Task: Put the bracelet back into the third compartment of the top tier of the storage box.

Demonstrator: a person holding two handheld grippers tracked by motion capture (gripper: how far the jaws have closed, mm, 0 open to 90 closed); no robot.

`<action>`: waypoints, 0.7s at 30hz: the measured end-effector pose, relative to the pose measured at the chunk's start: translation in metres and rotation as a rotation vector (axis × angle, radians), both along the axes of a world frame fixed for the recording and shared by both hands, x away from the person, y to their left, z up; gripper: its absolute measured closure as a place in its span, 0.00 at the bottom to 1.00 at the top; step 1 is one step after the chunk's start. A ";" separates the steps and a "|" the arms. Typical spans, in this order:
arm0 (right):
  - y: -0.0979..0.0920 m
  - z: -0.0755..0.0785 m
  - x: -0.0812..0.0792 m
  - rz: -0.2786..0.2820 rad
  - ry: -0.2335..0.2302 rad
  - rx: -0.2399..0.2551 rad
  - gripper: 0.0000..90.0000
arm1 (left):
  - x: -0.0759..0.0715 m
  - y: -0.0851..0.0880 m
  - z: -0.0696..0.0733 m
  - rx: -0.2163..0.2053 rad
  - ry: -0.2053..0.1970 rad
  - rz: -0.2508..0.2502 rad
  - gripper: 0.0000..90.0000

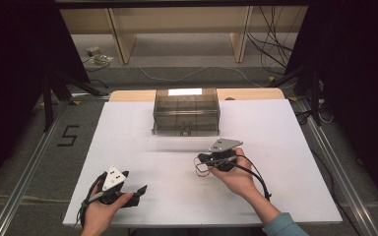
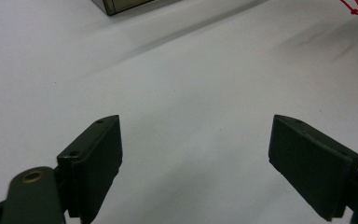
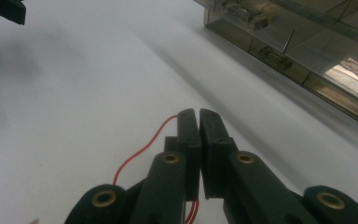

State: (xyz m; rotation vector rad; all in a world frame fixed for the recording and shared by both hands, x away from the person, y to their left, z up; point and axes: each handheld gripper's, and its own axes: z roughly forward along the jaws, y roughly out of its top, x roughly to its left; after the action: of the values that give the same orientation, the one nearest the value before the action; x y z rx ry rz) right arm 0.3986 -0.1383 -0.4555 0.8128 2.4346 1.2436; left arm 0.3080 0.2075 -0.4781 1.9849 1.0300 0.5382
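Note:
My right gripper (image 3: 199, 114) is shut, its two black jaws pressed together. A thin red wire (image 3: 140, 151) comes out at the tips and loops down along the left jaw. In the high view the right gripper (image 1: 200, 158) points left at mid-table, and the red wire (image 1: 202, 169) hangs as a small loop under it. My left gripper (image 2: 196, 144) stands wide open over bare white table with nothing between its jaws. The high view shows the left gripper (image 1: 141, 189) near the front left, pointing right. A smoky clear compartment box (image 1: 187, 112) stands shut at the far middle.
The white table board (image 1: 275, 147) ends in edges on all sides, with grey floor around it. Metal rails (image 1: 24, 182) run along both sides. Cables (image 1: 270, 44) and wooden shelf legs (image 1: 120, 44) lie beyond the far edge. The box corner (image 2: 121, 4) shows ahead of the left gripper.

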 end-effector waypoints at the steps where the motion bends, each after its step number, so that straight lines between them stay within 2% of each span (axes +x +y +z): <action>1: 0.000 0.001 0.000 0.001 -0.002 0.002 0.98 | 0.000 0.000 0.000 -0.001 0.000 0.000 0.19; 11: -0.003 0.015 0.004 -0.012 -0.039 0.026 0.98 | 0.000 -0.001 -0.001 0.001 0.002 -0.001 0.19; 21: -0.005 0.023 0.006 -0.019 -0.048 0.043 0.98 | 0.000 0.000 -0.001 0.000 0.000 0.001 0.19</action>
State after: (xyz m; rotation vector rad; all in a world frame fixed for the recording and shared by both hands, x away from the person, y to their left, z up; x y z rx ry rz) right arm 0.4048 -0.1432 -0.4328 0.8061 2.3642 1.2975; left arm 0.3085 0.2073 -0.4788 1.9844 1.0307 0.5379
